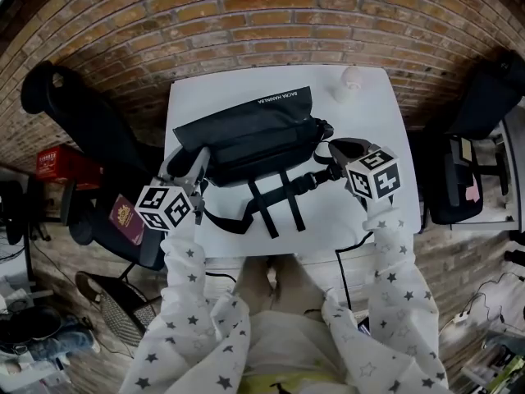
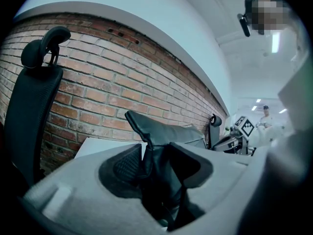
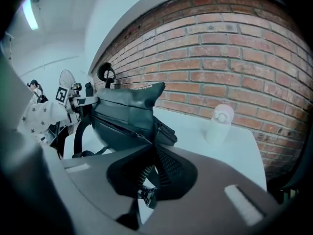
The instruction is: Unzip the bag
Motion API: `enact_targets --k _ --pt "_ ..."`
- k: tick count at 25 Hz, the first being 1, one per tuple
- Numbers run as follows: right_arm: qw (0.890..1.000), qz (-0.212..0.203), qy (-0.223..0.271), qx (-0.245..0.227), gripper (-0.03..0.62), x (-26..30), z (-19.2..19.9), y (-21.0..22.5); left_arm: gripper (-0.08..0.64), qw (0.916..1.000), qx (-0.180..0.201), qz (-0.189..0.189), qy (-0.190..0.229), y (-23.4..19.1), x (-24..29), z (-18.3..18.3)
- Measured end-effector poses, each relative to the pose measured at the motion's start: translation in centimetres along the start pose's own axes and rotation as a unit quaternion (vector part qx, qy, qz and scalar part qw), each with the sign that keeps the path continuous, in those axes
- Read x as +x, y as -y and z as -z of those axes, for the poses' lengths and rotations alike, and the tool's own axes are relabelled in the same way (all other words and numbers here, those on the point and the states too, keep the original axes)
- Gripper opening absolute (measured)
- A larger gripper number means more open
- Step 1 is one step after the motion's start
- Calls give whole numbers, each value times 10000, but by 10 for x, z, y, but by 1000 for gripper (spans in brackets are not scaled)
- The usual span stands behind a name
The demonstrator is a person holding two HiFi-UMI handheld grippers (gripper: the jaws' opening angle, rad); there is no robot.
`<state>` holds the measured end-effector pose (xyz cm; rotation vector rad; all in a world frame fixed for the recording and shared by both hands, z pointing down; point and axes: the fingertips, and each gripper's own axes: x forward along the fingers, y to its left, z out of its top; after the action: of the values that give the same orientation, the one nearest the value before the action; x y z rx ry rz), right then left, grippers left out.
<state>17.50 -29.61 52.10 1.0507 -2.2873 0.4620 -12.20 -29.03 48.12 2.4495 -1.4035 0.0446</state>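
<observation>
The black fabric sling bag [image 1: 254, 142] lies across the middle of the white rectangular table [image 1: 369, 113], with its webbing straps trailing toward me. My left gripper [image 1: 195, 164] has its jaws clamped on a thick fold at the bag's left end, pinning it; the left gripper view shows this plainly. My right gripper [image 1: 336, 150] sits at the bag's right end, jaws pressed almost together on a small dangling tab [image 3: 148, 195]. I take this for the zip pull, though the view is dark there. In the right gripper view the long zip line [image 3: 124, 129] along the bag's front looks closed over most of its length. I judge both grips set and the opening barely begun, with nearly the whole track left to run
</observation>
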Motion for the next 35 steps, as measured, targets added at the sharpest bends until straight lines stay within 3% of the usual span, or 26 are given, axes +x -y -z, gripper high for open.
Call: enact_targets --k 12,18,26,30,35 --pt "10000 2 32 35 15 -2 0 4 179 10000 0 -46 11 1 -1 -2" --pt "9997 -224 24 109 20 -1 8 -2 188 9999 -61 -140 17 4 -1 -2" --pt "9970 -329 636 301 104 -8 -8 -5 204 9991 -26 -398 166 8 -14 -11" --pt "9929 -463 1023 384 97 -15 -20 -11 202 9979 101 -576 285 15 -29 -16" --pt "9877 -565 1426 313 52 -23 -33 -21 134 9965 228 -717 367 30 -42 -18"
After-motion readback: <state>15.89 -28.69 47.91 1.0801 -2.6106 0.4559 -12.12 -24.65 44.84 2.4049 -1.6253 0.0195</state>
